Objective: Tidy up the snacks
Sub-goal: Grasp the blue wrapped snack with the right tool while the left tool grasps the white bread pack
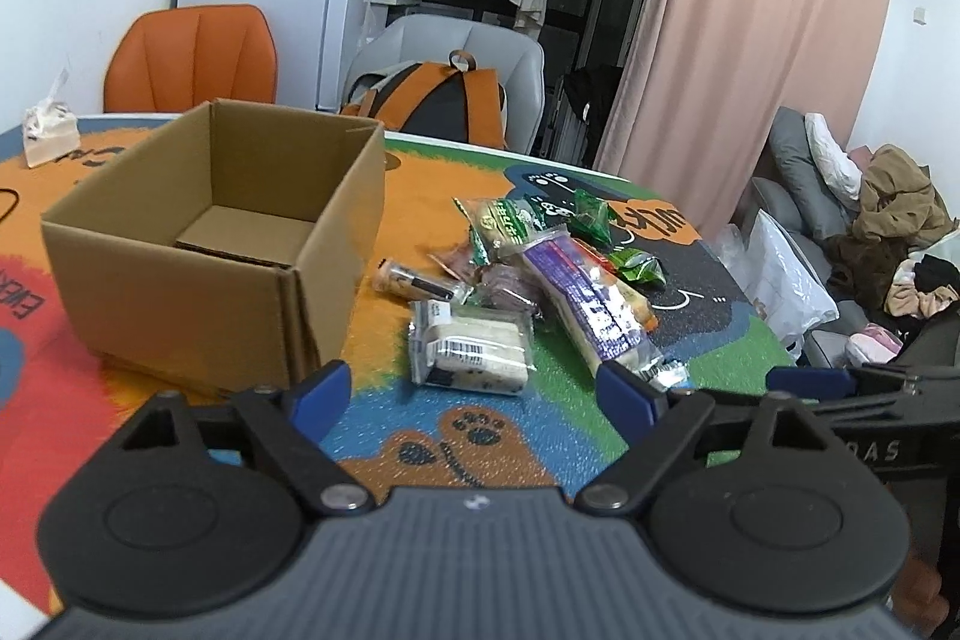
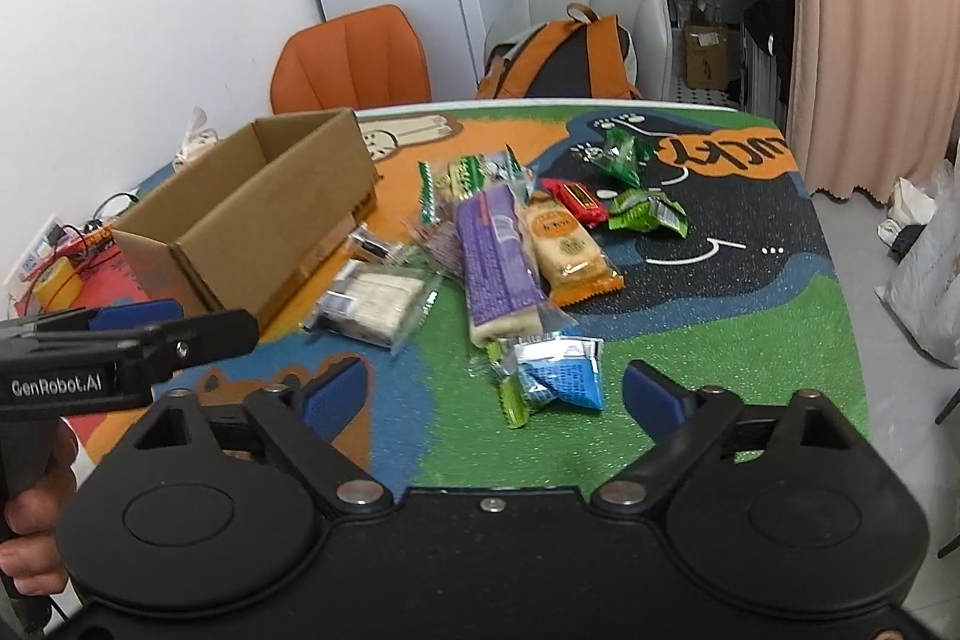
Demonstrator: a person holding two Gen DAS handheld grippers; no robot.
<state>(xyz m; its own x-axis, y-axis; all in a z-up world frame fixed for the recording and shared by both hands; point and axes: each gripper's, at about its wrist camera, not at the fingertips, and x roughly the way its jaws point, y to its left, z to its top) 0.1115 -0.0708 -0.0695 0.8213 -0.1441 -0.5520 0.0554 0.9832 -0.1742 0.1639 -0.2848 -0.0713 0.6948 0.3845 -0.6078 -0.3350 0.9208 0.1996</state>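
Evidently nothing is sorted yet: the cardboard box [image 1: 198,244] stands empty, the snacks [image 2: 498,250] lie heaped on the worktop [image 2: 750,340] beside it, and both the left hand-held gripper [image 1: 474,388] and right hand-held gripper [image 2: 495,394] are spread, holding nothing.

Brightness: room is looking evenly lit, soft indoor light, source not showing
Shadows: cardboard box [image 1: 204,244] is casting a faint soft shadow on the table mat [image 1: 492,436]
Glare: snack wrappers [image 2: 510,256] are catching small highlights
Blur: wrappers are smearing slightly in right wrist view
Distortion: fisheye is bending walls and curtain [image 1: 750,58], corners are going dark
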